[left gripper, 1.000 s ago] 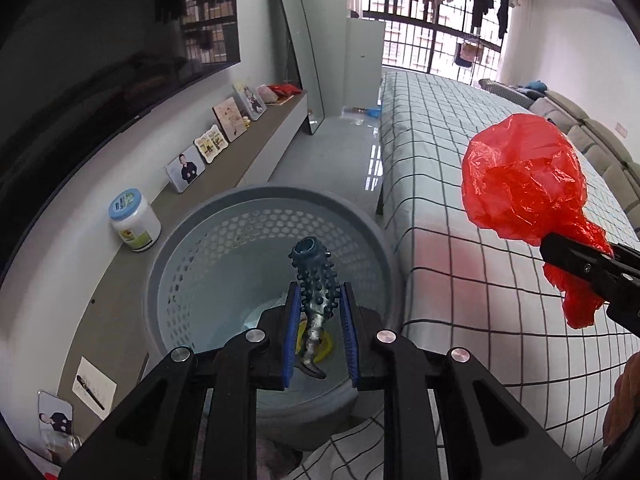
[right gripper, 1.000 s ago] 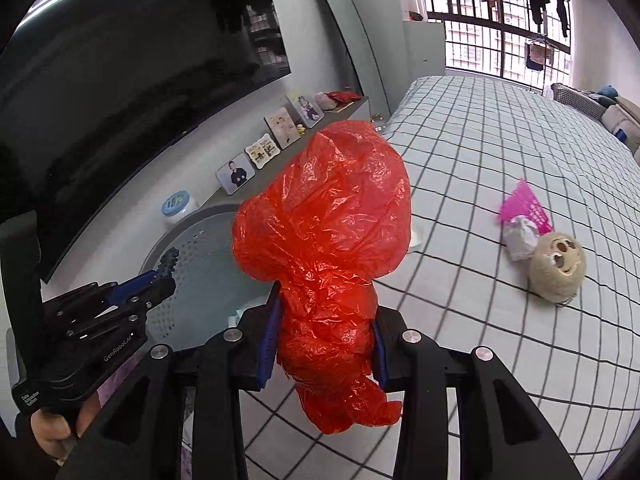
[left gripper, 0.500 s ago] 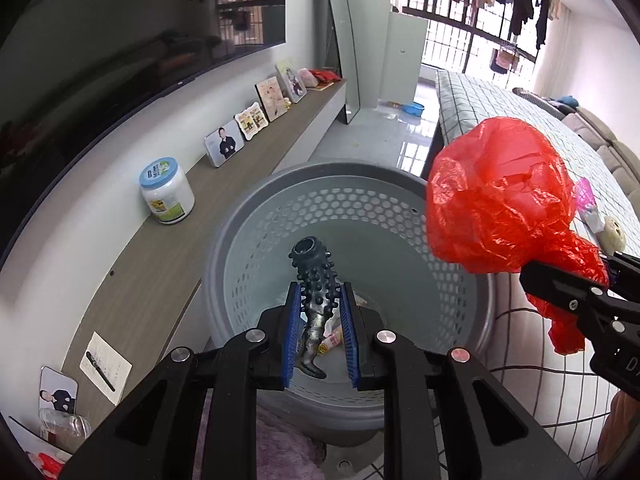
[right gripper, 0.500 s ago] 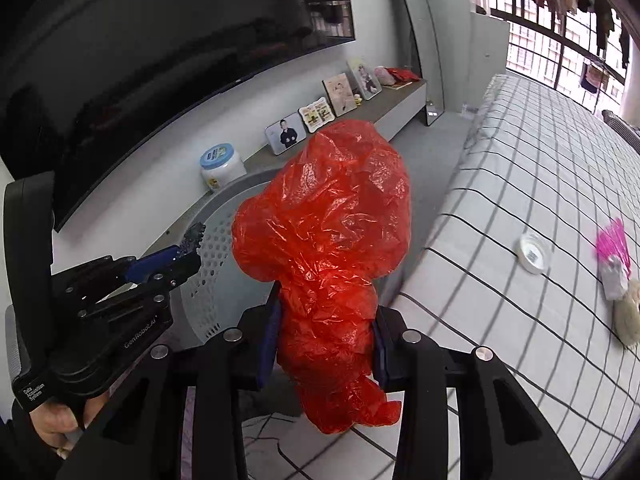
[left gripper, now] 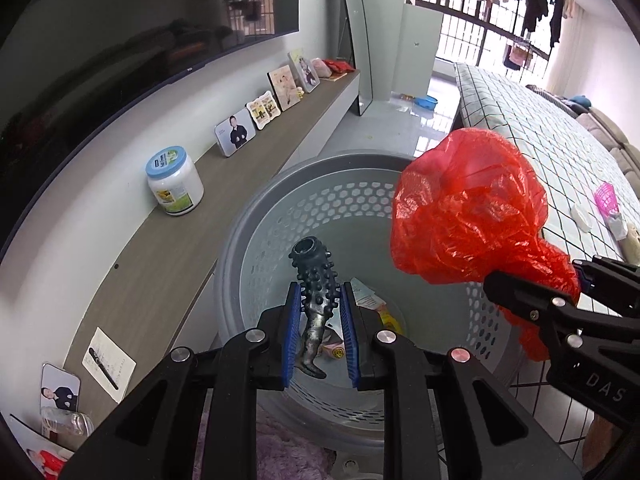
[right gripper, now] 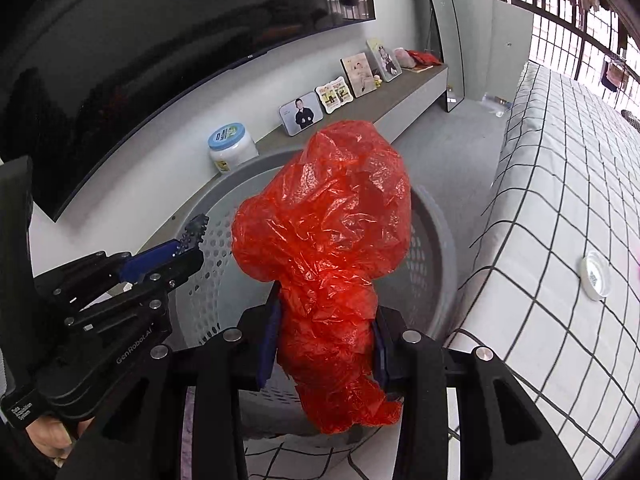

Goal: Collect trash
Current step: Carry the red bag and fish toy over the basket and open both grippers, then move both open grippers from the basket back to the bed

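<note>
The left gripper (left gripper: 319, 330) has its blue pads pressed onto a dark, knobbly rubber tube (left gripper: 316, 292), pinching it across the middle so the hollow end sticks up past the fingertips and the lower end dangles free. It hangs right over the mouth of the grey perforated basket (left gripper: 256, 240), where a few wrappers (left gripper: 370, 304) already lie on the bottom; what exactly they are I can't make out from here.

The right gripper (right gripper: 324, 354) is closed on the gathered neck of a red plastic bag (right gripper: 332, 232), the ballooned part swelling above the fingers and a loose tail drooping below. From the left camera the bag (left gripper: 468, 216) sits over the basket's rim on the bed side.

The bag looks nearly weightless and crinkly, so it would likely slip if gripped on the puffed part; the bunched neck is the sensible hold. The tube seems springy and soft, its studs giving the pads good bite, and mid-length is a steady place to pinch.

Around them: a wooden ledge (left gripper: 248, 184) with a blue-lidded jar (left gripper: 174, 180) and photo frames (left gripper: 236, 136), and the checked bed (right gripper: 560, 200) carrying a small white lid (right gripper: 596, 276).
</note>
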Demonstrator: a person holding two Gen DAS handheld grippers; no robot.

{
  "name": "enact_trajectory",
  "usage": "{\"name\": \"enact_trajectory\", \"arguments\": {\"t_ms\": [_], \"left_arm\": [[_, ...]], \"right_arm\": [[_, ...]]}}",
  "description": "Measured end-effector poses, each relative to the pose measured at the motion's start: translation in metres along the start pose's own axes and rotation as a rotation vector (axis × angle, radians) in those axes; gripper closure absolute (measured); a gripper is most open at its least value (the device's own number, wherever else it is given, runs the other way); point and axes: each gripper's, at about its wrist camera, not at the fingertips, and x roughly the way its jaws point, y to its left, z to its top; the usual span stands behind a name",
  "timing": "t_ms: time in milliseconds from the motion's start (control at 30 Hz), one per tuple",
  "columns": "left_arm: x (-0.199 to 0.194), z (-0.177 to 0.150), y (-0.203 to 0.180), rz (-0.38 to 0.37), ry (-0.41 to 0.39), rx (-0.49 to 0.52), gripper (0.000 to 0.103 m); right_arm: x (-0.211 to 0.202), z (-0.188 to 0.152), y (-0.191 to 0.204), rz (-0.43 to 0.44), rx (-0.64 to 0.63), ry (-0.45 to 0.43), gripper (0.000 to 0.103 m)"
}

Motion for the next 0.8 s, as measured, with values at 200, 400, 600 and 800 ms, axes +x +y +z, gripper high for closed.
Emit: {"name": "enact_trajectory", "arguments": {"t_ms": [200,400,600,800], "left_arm": [[0.007,0.001,0.001,-0.004,0.012,-0.012,0.083],[0.008,0.001,0.002,-0.002,0.015,-0.014,0.083],[0.005,0.002,0.005,0.000,0.008,-0.027,0.074],[0.000,0.002,0.010,0.015,-0.014,-0.042,0.048]], "right_arm": [[0.005,-0.002,-0.002,0.003,0.009,0.001,0.066],[0.006,-0.003,-0.005,0.005,0.011,-0.006,0.065],[0.001,-0.003,-0.004,-0.004,0.011,-0.028,0.048],[-0.005,-0.003,-0.006,-0.006,0.011,-0.047,0.043]]}}
